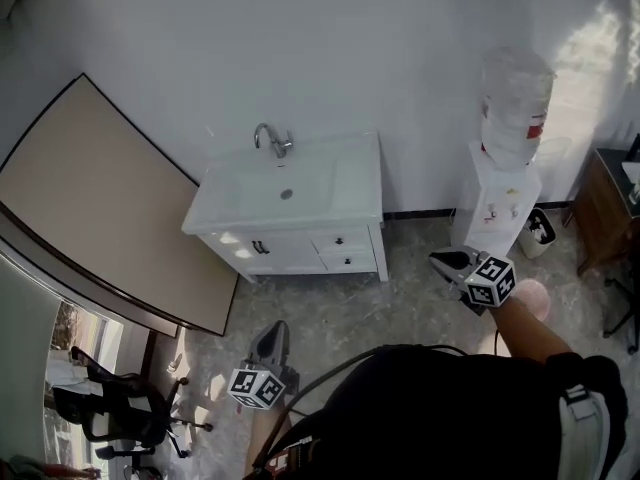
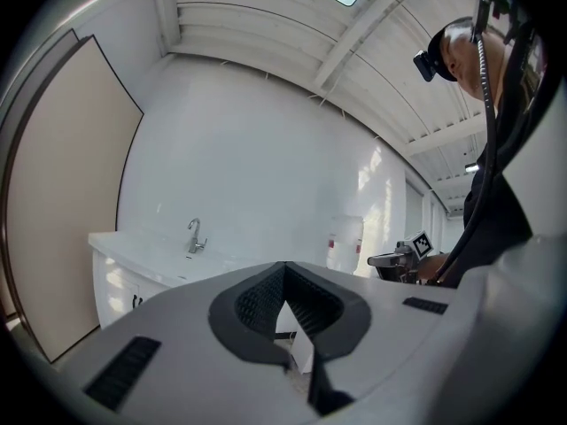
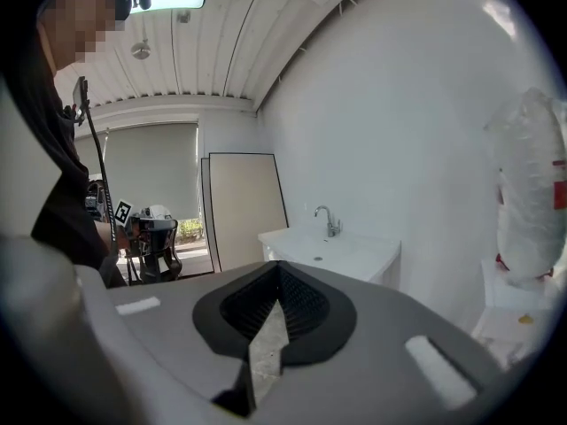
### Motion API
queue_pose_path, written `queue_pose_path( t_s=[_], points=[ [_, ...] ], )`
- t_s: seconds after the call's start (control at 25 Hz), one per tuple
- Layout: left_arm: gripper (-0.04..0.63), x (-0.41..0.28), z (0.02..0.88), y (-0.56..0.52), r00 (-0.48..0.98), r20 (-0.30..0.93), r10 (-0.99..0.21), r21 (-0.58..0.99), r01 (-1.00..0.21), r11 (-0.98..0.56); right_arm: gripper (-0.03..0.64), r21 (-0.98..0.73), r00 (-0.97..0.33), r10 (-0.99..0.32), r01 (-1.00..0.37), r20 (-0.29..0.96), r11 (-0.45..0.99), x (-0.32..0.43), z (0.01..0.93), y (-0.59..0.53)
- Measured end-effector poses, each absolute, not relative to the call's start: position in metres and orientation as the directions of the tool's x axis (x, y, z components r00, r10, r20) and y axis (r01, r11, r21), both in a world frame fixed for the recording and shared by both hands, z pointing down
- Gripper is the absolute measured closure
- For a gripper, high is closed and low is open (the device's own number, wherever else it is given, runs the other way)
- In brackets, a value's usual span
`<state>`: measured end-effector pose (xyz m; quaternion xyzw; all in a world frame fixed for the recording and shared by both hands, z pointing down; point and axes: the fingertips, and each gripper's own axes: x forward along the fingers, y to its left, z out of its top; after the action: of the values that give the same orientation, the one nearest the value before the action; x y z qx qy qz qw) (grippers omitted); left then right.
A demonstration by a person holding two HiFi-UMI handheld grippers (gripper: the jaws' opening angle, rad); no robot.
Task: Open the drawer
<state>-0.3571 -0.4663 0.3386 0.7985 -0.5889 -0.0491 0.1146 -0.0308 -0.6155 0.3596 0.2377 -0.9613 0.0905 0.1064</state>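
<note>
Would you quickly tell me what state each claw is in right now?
Left claw: closed, holding nothing.
Right claw: closed, holding nothing.

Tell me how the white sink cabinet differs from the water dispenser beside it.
The sink cabinet is wide and low; the water dispenser is narrow and tall. The sink cabinet has a metal faucet on top; the water dispenser carries an upturned bottle. The sink cabinet has shut drawers in front; the water dispenser shows none. Both are white and stand on the floor against the same wall.
</note>
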Motion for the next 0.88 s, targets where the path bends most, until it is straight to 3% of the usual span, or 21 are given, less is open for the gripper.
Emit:
queue_pose_path(
  t_s=[0.4,0.88],
  points=[
    [0.595,-0.292,0.341,-0.539,0.251,0.076,-0.965,0.256,-0.940,-0.225,0.620,-0.140,-0.897,-0.379,-0.415,0.227,0.899,0.012,0.365,-0.719],
    [0.595,-0.328,0.363,-0.619,0.304,0.104,-0.947,0.279,-0.923,-0.265,0.620,-0.153,-0.885,-0.386,-0.432,0.260,0.889,-0.026,0.387,-0.772]
  ],
)
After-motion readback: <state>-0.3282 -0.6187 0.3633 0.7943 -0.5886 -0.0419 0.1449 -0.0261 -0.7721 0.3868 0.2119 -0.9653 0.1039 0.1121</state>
